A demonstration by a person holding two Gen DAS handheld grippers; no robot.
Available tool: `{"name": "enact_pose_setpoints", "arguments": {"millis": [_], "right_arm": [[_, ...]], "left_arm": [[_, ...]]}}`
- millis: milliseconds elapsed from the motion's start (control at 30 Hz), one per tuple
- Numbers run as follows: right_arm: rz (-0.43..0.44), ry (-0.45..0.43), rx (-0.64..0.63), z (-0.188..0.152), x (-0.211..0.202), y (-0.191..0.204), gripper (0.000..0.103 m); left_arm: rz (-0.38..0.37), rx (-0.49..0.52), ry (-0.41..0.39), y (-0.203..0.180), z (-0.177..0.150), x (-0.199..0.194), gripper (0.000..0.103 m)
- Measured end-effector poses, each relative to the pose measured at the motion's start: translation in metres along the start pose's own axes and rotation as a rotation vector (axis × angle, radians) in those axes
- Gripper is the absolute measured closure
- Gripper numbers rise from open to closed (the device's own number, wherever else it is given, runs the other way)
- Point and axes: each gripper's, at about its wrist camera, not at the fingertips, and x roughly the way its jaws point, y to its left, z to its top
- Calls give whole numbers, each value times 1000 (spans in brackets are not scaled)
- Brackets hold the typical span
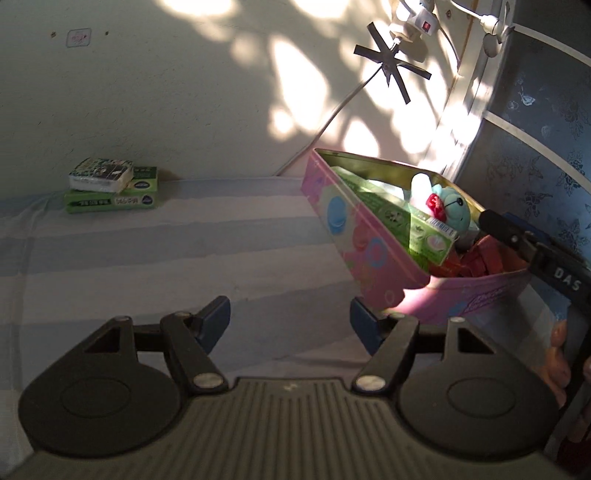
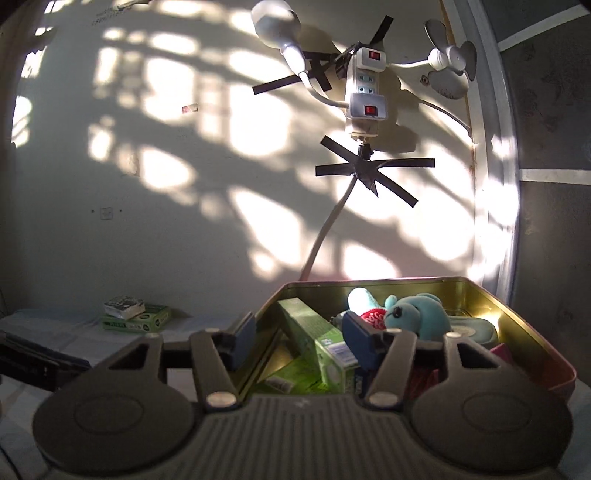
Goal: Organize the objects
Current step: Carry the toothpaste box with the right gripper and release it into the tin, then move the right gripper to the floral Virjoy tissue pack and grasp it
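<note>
Both hand-held grippers (image 1: pixel 290 321) (image 2: pixel 299 341) open, empty

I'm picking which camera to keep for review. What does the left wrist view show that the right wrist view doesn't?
Only the left wrist view shows the tin's pink outside wall and the right gripper reaching over it. Only the right wrist view shows the whole power strip, lamp and small fan. Both show the teal plush toy, green boxes and the stacked packs.
</note>
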Motion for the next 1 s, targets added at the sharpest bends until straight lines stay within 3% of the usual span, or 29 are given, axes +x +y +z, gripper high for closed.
{"name": "enact_pose_setpoints", "arguments": {"millis": [100,200,367,533,767,833,900,967,1000], "right_arm": [[131,18,8,-7,-21,23,46],[238,118,29,-25,-25,45,45],[298,303,29,-53,-8,81,45],[383,381,15,-50,12,114,45],[403,476,50,-44,86,164,41],[382,474,44,-43,110,181,38],[361,447,36,-37,134,195,27],[339,395,14,-27,162,212,25],[326,373,-4,-22,175,219,19]], "left_arm": [[55,-27,46,21,-19,-7,30],[110,-27,66,40,-35,-17,30],[170,-42,60,69,-48,-36,30],[272,-55,31,109,-41,-50,30],[535,-181,-26,191,-29,-56,30],[564,-213,-63,206,-33,-58,30],[567,-224,-66,210,-31,-59,30],[575,-209,-59,207,-30,-56,29],[585,-191,-54,204,-29,-53,29]]}}
